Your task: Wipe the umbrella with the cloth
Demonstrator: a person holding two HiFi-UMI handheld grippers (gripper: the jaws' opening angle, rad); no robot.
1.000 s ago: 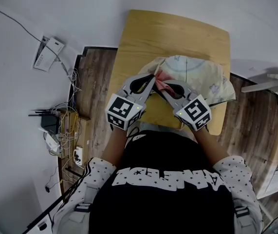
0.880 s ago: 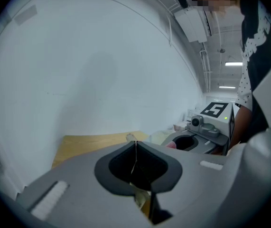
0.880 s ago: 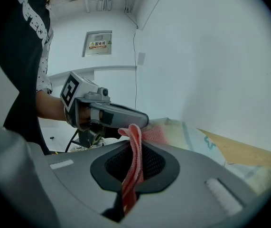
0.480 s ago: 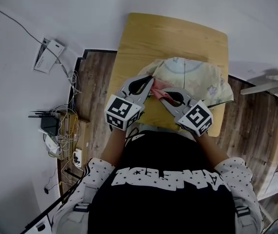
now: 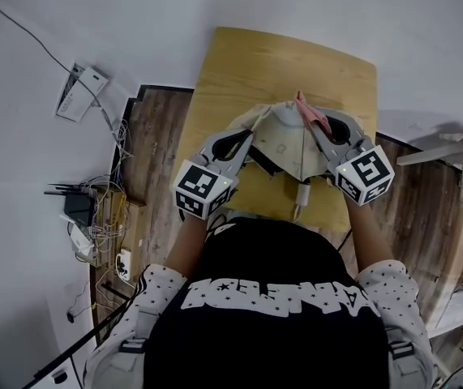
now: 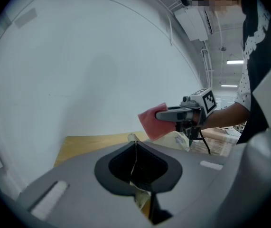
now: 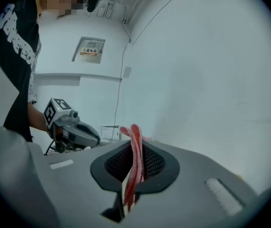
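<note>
Wiping: best done with the umbrella (image 5: 284, 140) fabric pulled taut, cloth (image 7: 134, 160) laid flat, light strokes along the panel.
Umbrella: on the counter (image 5: 280, 55), handle toward the person.
Left fingers (image 6: 78, 179): closed on a thin fold of umbrella fabric.
Right fingers (image 7: 197, 175): clamped on the pink cloth, near the canopy's far edge.

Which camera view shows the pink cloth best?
The left gripper view: the cloth shows its flat face there, sticking out of the right gripper. The right gripper view shows it edge-on between the fingers; the head view shows only a small pink strip.
</note>
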